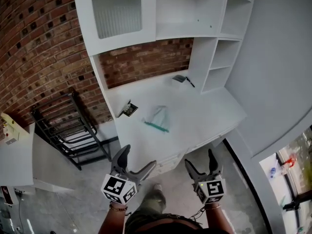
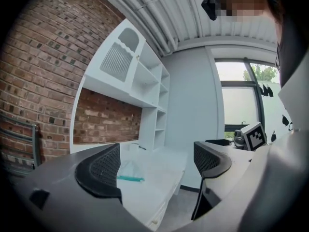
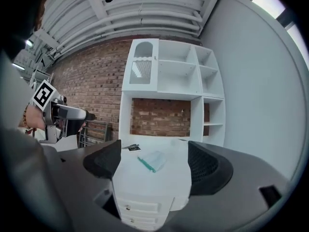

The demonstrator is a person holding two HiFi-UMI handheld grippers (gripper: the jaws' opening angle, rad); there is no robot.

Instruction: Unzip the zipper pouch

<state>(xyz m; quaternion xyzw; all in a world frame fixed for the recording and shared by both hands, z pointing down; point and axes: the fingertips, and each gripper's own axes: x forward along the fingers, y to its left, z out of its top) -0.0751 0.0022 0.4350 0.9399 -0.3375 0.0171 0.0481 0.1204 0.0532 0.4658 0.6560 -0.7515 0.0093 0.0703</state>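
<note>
Open floor separates the left hand-held gripper (image 1: 140,156) and the right hand-held gripper (image 1: 199,157) from the white tabletop (image 1: 204,123), whose front half lies bare. The clear zipper pouch (image 1: 157,118) sits mid-surface with free room on every side. At its 9 o'clock lies a small dark object (image 1: 129,109), and at 1 o'clock, near the back, a dark tool (image 1: 181,79). An overhead cabinet (image 1: 146,18) roofs the rear, and open shelves (image 1: 222,57) wall it at 2 o'clock. A black metal rack (image 1: 73,130) stands at 9 o'clock, off the tabletop.
</note>
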